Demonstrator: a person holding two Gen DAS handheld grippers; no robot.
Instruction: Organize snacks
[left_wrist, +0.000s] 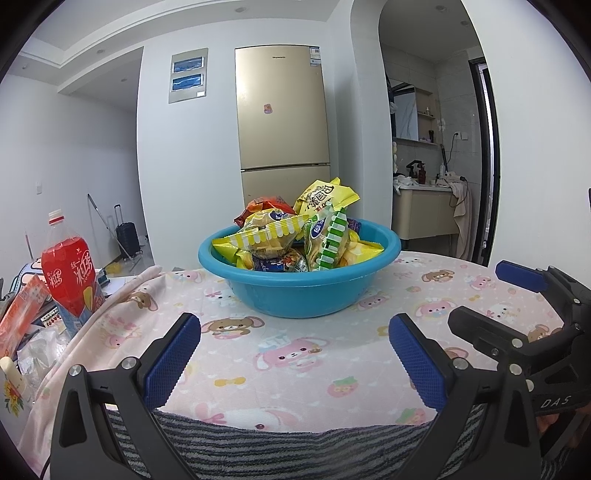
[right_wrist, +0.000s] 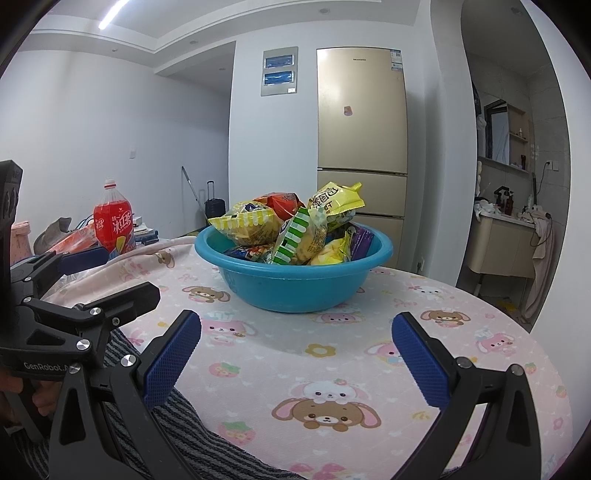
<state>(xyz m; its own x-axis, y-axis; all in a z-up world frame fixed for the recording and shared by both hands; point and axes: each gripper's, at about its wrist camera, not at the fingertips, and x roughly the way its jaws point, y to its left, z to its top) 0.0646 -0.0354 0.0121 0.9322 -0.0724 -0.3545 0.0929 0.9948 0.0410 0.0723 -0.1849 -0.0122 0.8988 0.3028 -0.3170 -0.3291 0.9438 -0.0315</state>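
Observation:
A blue plastic basin (left_wrist: 295, 295) stands on the table with the pink cartoon cloth, also in the right wrist view (right_wrist: 288, 291). It is heaped with snack packets (left_wrist: 291, 236): yellow ones, a green-and-white striped one (right_wrist: 293, 236), an orange one at the back. My left gripper (left_wrist: 295, 332) is open and empty, low over the cloth, short of the basin. My right gripper (right_wrist: 295, 332) is open and empty, also short of the basin. The right gripper shows at the right edge of the left wrist view (left_wrist: 517, 295).
A red drink bottle (left_wrist: 70, 273) stands left of the table among clutter, also in the right wrist view (right_wrist: 113, 225). A grey striped cloth (left_wrist: 280, 450) lies at the table's near edge. A gold fridge (left_wrist: 282, 122) stands behind.

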